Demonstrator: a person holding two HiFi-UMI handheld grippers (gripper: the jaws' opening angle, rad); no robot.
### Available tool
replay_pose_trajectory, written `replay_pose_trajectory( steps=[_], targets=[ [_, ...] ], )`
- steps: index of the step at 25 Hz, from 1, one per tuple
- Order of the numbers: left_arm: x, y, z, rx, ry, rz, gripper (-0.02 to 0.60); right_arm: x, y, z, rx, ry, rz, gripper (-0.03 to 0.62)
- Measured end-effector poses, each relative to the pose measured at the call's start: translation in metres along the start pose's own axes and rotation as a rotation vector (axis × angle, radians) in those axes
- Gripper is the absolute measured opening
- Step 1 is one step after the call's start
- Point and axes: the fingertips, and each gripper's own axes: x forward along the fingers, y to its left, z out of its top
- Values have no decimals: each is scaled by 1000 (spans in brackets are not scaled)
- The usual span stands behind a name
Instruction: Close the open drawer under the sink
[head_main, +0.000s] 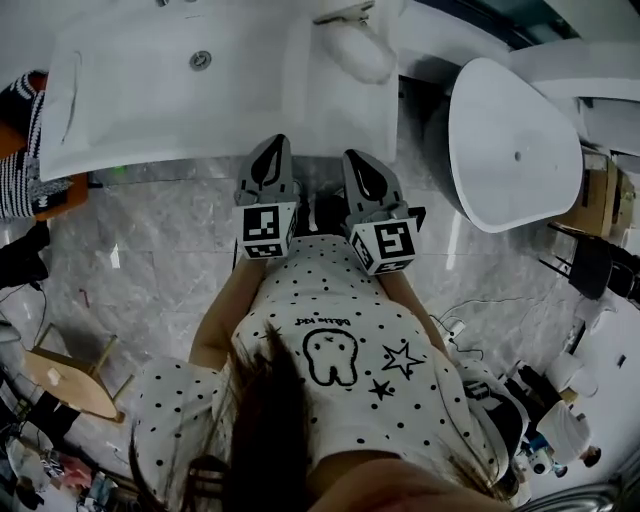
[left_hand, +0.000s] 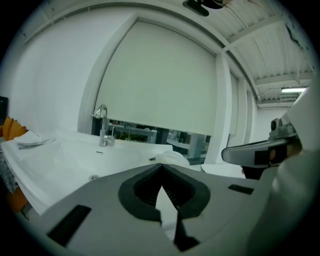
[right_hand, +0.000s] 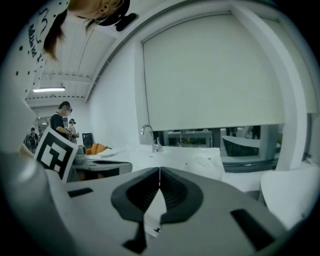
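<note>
From the head view, the left gripper (head_main: 272, 142) and right gripper (head_main: 357, 157) sit side by side, tips at the front edge of the white sink (head_main: 150, 110). The sink top hides the drawer below it.

In the left gripper view, the jaws are pressed together on nothing, raised above the basin, with the faucet (left_hand: 102, 125) beyond.

In the right gripper view, the jaws likewise meet empty, and the sink lies ahead and lower.

White polka-dot shirt (head_main: 400, 330), tooth print
</note>
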Motion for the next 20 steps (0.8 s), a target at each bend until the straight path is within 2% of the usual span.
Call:
replay_pose_trajectory(
  steps=[8,14,20],
  targets=[
    [-12,-4,51,11,-92,-9,5,-3,-6,12,-27,-14,3,15],
    [-25,-14,58,28,-106,-32,5,-12,-3,3,-27,-15,5,14],
    [-34,-27,49,17,-78,-35,5,-22,-9,-3,-12,4,7,14]
  ],
)
